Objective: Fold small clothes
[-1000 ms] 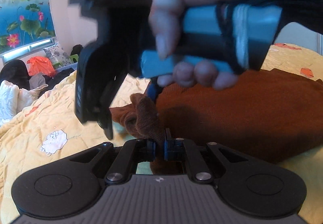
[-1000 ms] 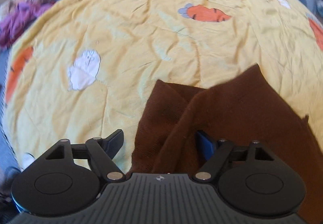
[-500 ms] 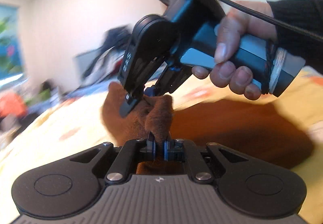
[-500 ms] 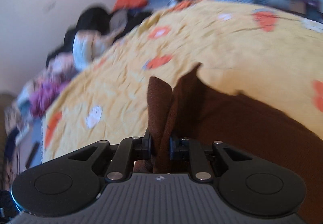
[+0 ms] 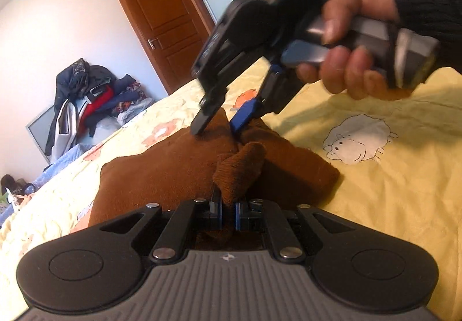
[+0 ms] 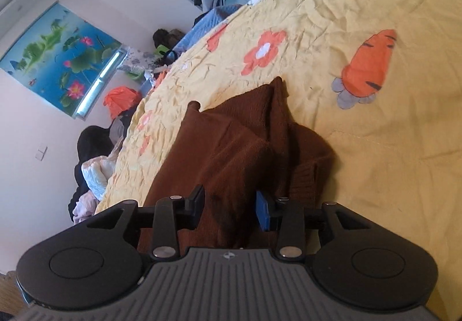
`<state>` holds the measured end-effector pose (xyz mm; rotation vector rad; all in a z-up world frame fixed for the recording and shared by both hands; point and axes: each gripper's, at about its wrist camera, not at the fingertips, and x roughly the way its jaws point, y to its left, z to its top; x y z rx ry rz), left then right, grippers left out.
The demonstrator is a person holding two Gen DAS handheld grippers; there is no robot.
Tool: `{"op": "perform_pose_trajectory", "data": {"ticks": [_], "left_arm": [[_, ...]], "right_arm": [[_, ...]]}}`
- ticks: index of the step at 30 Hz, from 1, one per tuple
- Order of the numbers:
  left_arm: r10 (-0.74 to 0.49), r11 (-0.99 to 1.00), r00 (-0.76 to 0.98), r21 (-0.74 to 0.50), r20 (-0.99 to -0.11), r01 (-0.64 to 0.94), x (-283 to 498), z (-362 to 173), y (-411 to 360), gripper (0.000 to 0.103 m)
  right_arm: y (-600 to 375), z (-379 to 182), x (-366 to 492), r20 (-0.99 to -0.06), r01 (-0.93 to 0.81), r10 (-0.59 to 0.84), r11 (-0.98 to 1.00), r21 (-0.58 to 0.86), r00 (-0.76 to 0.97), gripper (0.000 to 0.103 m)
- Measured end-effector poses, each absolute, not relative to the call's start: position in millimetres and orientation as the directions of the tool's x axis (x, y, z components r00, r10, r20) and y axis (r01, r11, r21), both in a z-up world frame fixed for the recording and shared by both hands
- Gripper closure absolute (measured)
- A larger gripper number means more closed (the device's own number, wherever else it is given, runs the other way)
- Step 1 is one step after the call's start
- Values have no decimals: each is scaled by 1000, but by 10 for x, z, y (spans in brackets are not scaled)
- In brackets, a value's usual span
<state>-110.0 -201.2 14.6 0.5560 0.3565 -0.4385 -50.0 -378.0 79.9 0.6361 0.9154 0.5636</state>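
A brown knit garment [image 5: 173, 173] lies partly folded on the yellow bedspread [image 5: 389, 205]. My left gripper [image 5: 228, 205] is shut on a bunched fold of it, which sticks up between the pads. A hand holds my right gripper [image 5: 221, 123] just beyond, tips down on the garment's far part. In the right wrist view the right gripper [image 6: 231, 205] has its jaws apart and opening. The brown garment [image 6: 231, 153] lies loose under and between them, and the pads do not press it.
The bedspread [image 6: 361, 3] carries carrot [image 6: 369, 63], flower and sheep [image 5: 358, 142] prints. A heap of clothes [image 5: 92, 95] sits by the wall near a brown door [image 5: 161, 11]. More clothes [image 6: 95, 165] lie beside the bed under a lotus picture [image 6: 60, 55].
The right gripper closed on a fold of the garment, carried it across, and now has its jaws apart with the fabric lying loose. The left gripper kept its grip while both views swung round.
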Motion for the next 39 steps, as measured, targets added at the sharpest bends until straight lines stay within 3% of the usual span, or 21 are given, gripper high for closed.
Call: {"op": "perform_pose_trajectory", "data": {"ticks": [2, 3, 4, 9, 11, 13, 14, 16, 17, 18, 20, 21, 22, 24, 27, 30, 32, 35, 37, 38, 39], "left_arm": [[-290, 761, 853, 437, -433, 480, -1186, 141, -2253, 95], [-288, 761, 855, 438, -432, 478, -1186, 162, -2298, 95], [-290, 763, 854, 434, -433, 479, -1173, 187, -2332, 95], [-337, 762, 814, 370, -474, 531, -1231, 318, -2385, 96], [-350, 768, 792, 331, -501, 549, -1200, 252, -2376, 96], [-374, 764, 789, 320, -488, 560, -1227, 274, -2324, 95], [-400, 769, 776, 282, -487, 573, -1243, 329, -2233, 94], [-464, 769, 733, 186, -498, 612, -1249, 468, -1990, 91], [-509, 762, 698, 113, -504, 638, -1266, 562, -1801, 89], [-544, 755, 672, 58, -502, 654, -1280, 631, -1641, 79], [-588, 761, 663, -38, -464, 648, -1337, 762, -1252, 41], [-590, 775, 678, -71, -437, 629, -1342, 802, -1065, 9], [-586, 794, 705, -110, -400, 597, -1341, 833, -854, 1], [-564, 825, 744, -190, -360, 533, -1231, 854, -480, 1], [-486, 871, 762, -308, -429, 382, -829, 810, -166, 1], [-556, 794, 669, -554, -494, 250, -200, 602, 75, 2], [-631, 712, 598, -674, -494, 196, 141, 451, 91, 2], [-679, 665, 533, -731, -505, 156, 531, 291, -9, 4], [-681, 664, 532, -730, -503, 161, 724, 286, -97, 17], [-681, 669, 521, -727, -515, 155, 808, 278, -142, 29], [-674, 681, 504, -719, -539, 142, 882, 262, -170, 63]], "right_arm": [[-3699, 751, -410, -545, -192, 692, 685, 703, 473, 64], [-3635, 747, -375, -555, -207, 686, 697, 687, 471, 82], [-3599, 785, -335, -570, -220, 674, 715, 663, 470, 85], [-3765, 1082, -452, -551, -292, 645, 748, 595, 530, 85], [-3832, 932, -440, -612, -250, 594, 793, 556, 523, 86], [-3967, 763, -465, -576, -218, 618, 759, 613, 534, 90], [-4056, 731, -505, -556, -193, 629, 738, 647, 543, 89], [-4114, 726, -570, -526, -174, 633, 717, 675, 569, 76], [-4144, 754, -615, -517, -167, 629, 714, 680, 581, 60], [-4165, 802, -661, -510, -160, 617, 716, 679, 599, 43], [-4240, 918, -767, -461, -164, 594, 712, 683, 659, 18], [-4285, 970, -807, -441, -163, 578, 714, 681, 687, 12], [-4321, 995, -822, -431, -159, 568, 714, 682, 701, 11], [-4361, 978, -771, -454, -130, 553, 722, 679, 698, 10], [-4234, 848, -620, -537, -80, 525, 760, 646, 660, 10], [-4053, 731, -541, -564, -88, 557, 755, 649, 610, 10], [-3927, 699, -483, -563, -113, 570, 756, 645, 598, 9], [-3846, 722, -486, -560, -139, 567, 767, 627, 604, 9], [-3853, 712, -475, -552, -141, 569, 763, 631, 609, 14], [-3860, 703, -477, -552, -140, 564, 766, 628, 613, 24], [-3876, 692, -486, -557, -138, 561, 769, 624, 613, 44]]}}
